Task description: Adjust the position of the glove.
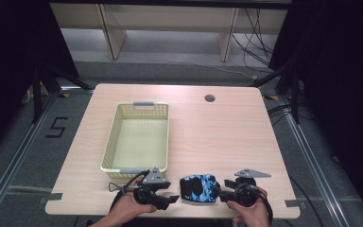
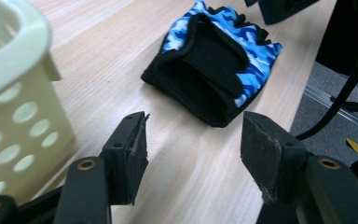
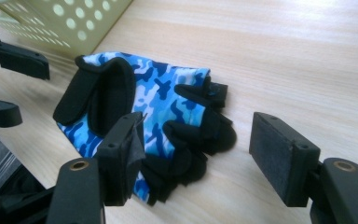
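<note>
A blue camouflage fingerless glove (image 1: pixel 198 188) with black palm and finger edges lies flat near the table's front edge. My left gripper (image 1: pixel 169 194) sits just left of it, open, jaws pointing at the glove's cuff. In the left gripper view the glove (image 2: pixel 214 60) lies a short way beyond the open left gripper (image 2: pixel 193 126). My right gripper (image 1: pixel 221 190) is at the glove's right side, open. In the right gripper view the open right gripper (image 3: pixel 198 123) straddles the finger end of the glove (image 3: pixel 144 107) without closing on it.
A pale yellow-green perforated basket (image 1: pixel 109 137) stands empty just behind the left gripper; its wall (image 2: pixel 14 93) is close on that gripper's left. A round cable hole (image 1: pixel 210 98) is at the table's far right. The table's front edge runs right below both hands.
</note>
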`<state>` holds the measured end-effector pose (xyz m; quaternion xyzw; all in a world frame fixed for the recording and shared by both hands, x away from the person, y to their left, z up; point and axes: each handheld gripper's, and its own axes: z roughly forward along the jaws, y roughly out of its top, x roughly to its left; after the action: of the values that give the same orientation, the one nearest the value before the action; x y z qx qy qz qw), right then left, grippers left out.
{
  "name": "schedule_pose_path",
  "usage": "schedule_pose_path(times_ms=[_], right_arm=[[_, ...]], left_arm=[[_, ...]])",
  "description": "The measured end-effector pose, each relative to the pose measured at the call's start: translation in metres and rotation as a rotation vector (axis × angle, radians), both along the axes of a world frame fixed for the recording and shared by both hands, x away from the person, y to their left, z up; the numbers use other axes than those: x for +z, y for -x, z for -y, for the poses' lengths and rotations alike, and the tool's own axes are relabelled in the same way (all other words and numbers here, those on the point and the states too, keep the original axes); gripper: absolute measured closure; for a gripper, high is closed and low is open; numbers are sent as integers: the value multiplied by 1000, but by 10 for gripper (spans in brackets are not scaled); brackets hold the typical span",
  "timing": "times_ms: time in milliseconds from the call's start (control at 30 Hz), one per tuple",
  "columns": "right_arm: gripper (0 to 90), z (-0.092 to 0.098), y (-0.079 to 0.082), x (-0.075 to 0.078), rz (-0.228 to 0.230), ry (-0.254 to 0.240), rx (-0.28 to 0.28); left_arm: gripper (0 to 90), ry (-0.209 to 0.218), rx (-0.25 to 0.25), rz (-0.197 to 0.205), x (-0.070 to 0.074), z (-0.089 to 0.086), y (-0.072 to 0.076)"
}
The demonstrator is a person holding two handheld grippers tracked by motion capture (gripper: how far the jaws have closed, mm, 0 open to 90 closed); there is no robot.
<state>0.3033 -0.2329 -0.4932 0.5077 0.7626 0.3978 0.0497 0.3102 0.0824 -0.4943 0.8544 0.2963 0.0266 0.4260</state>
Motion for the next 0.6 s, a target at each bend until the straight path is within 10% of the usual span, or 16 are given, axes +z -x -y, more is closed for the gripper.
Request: schedule_pose_path(times_ms=[167, 333, 600], right_arm=[[428, -9, -13, -7, -44, 3, 58], [626, -12, -13, -7, -21, 151, 87], [786, -3, -9, -12, -38, 74, 84]], left_arm=[[384, -35, 1, -3, -3, 0, -1], [389, -13, 15, -39, -6, 1, 0], [420, 19, 9, -90, -9, 2, -2]])
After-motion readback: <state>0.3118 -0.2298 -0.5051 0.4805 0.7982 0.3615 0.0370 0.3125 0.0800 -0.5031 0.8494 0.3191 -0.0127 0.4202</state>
